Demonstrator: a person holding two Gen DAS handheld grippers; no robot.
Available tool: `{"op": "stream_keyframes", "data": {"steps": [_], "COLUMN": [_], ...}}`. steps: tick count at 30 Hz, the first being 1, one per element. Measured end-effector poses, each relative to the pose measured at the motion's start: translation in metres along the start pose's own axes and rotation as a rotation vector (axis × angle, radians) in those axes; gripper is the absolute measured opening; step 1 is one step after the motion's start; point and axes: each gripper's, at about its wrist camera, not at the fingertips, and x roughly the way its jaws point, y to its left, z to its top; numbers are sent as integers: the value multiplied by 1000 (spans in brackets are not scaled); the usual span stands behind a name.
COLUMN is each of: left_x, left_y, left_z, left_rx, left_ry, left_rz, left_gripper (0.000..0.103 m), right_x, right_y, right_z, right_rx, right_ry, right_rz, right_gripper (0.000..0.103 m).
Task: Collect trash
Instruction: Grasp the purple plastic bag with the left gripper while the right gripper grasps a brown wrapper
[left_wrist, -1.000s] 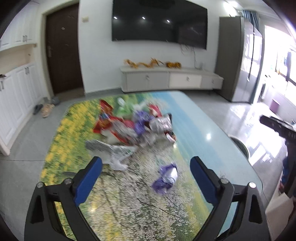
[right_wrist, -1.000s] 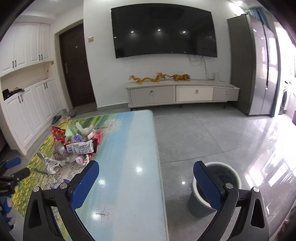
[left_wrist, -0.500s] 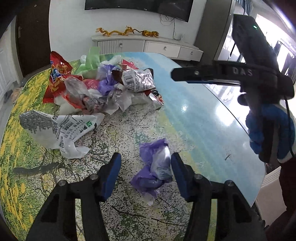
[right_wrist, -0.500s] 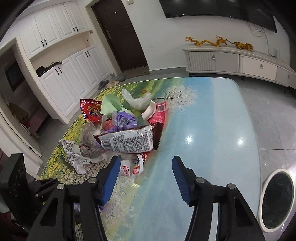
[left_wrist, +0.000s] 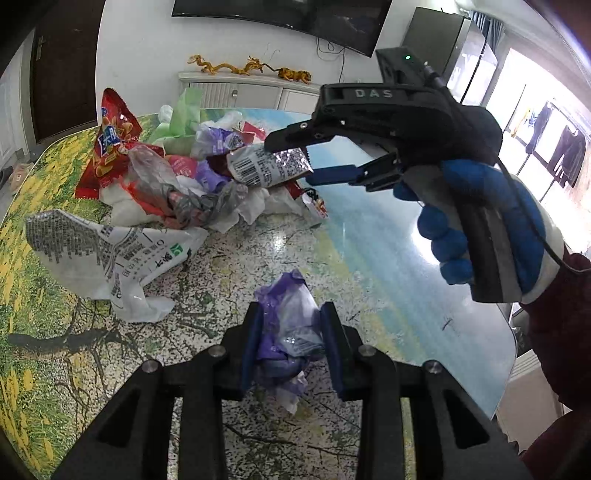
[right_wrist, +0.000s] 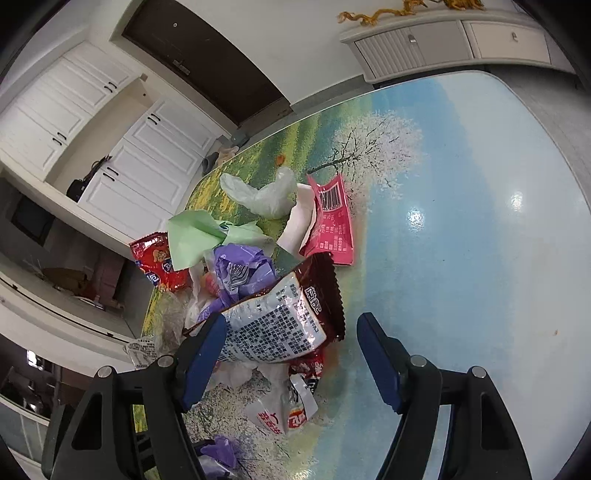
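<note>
1. Between the two blue pads of the left tongs sits a crumpled purple wrapper. The pads are closing on it and already touch both its sides, low on the counter.
2. Just ahead of the right tongs lies a silver snack bag on top of the trash pile. Its long side runs across the gap.
3. The right tongs are opening and loose. One pad is beside the bag, with nothing pinched yet.
</note>
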Motion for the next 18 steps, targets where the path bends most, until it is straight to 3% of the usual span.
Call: {"op": "stream_keyframes", "data": {"steps": [1, 3, 9, 12, 18], "left_x": [-2, -8, -33, -43, -62], "left_y": [1, 3, -1, -4, -16], "left_z": [-1, -2, -7, -8, -5], "left_rx": [-1, -7, -17, -13, -10], "left_ry": [-6, -15, -62, -80, -116], "left_rz": [0, 2, 12, 25, 50], "left_gripper": [30, 30, 30, 30, 30], "right_x": [1, -1, -11, -17, -46], "right_y": [0, 0, 12, 25, 41], "right_z": [0, 2, 0, -4, -15], "right_rx": [17, 29, -39, -88, -141], "right_ry": [0, -8, -55, -70, -141], "right_rz": [18, 38, 34, 50, 118], "right_gripper": [67, 42, 18, 11, 10]}}
